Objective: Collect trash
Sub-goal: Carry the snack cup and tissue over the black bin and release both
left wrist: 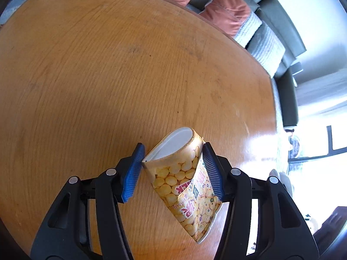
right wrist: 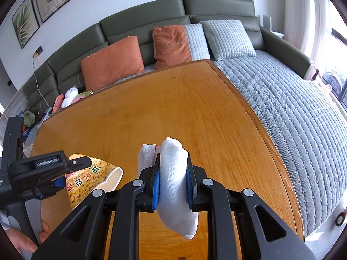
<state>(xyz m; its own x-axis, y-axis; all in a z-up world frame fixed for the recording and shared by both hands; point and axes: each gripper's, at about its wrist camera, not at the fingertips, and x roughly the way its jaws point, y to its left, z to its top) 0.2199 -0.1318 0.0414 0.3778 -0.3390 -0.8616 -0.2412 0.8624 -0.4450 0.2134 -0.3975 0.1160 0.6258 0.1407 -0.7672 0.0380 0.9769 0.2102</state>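
A squashed yellow paper snack cup point(left wrist: 186, 182) with a white inside is held between the blue pads of my left gripper point(left wrist: 173, 169), above the wooden table point(left wrist: 108, 75); its mouth points away from me. The cup point(right wrist: 93, 177) and the left gripper point(right wrist: 49, 169) also show at the lower left of the right wrist view. My right gripper point(right wrist: 172, 179) is shut on a white crumpled foam-like wrapper point(right wrist: 173, 186), which sticks out above and below the fingers and is held above the table point(right wrist: 195, 112).
A dark green sofa point(right wrist: 151, 19) with orange cushions point(right wrist: 112, 62) and grey cushions point(right wrist: 227, 39) stands behind the table. A grey quilted cover point(right wrist: 292, 119) lies along the table's right edge. Soft toys point(right wrist: 69, 96) and clutter sit at the far left.
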